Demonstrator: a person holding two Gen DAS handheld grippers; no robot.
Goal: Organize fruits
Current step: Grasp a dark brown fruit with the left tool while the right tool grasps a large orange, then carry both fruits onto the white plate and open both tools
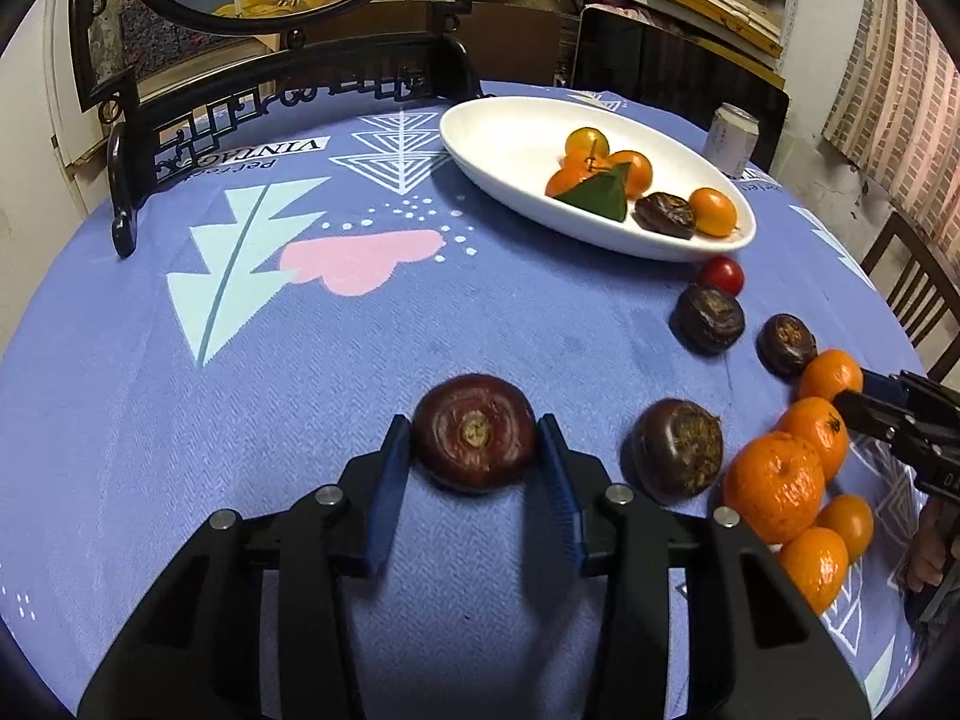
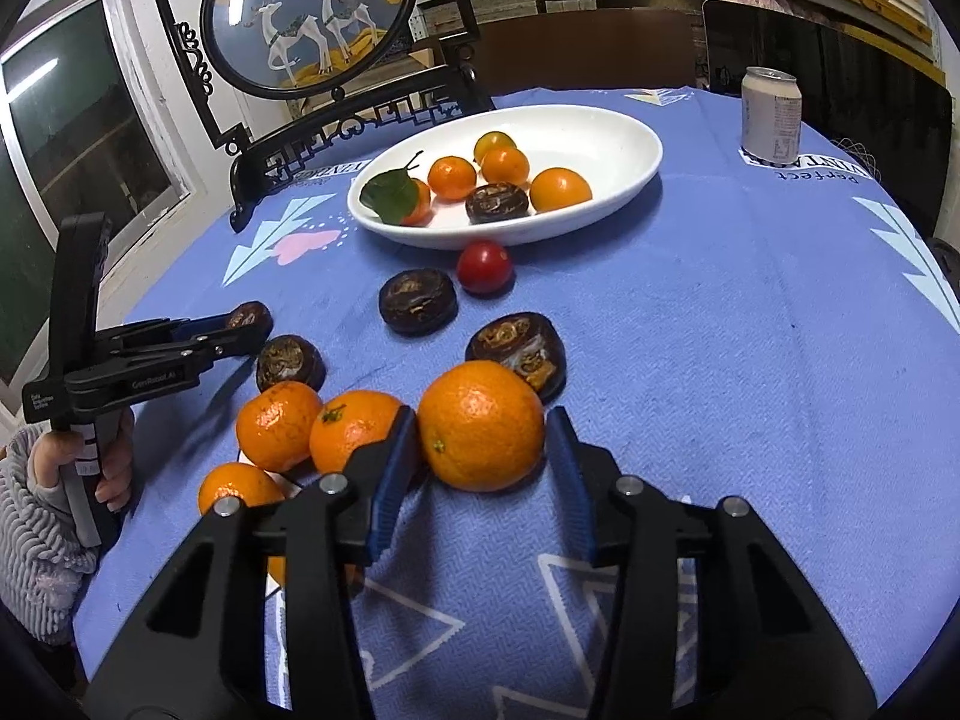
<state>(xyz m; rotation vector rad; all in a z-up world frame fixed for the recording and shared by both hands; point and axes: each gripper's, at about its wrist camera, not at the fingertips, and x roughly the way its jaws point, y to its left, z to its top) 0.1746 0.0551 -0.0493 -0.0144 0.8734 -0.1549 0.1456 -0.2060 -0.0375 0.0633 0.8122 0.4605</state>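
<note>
My left gripper [image 1: 475, 438] has its blue pads on both sides of a dark purple round fruit [image 1: 475, 429] that rests on the blue cloth. In the right wrist view that gripper [image 2: 243, 324] shows at the left with the fruit [image 2: 249, 315] between its tips. My right gripper [image 2: 480, 438] has its pads on either side of a large orange [image 2: 480, 425] on the cloth. A white oval dish [image 2: 606, 126] at the back holds several small oranges, a leaf and one dark fruit [image 2: 497, 201].
Loose on the cloth are dark fruits [image 2: 418, 301], [image 2: 517, 351], [image 2: 290, 363], a red tomato [image 2: 485, 266] and oranges [image 2: 277, 425]. A drink can [image 2: 771, 114] stands back right. A black framed screen [image 2: 312, 12] stands back left.
</note>
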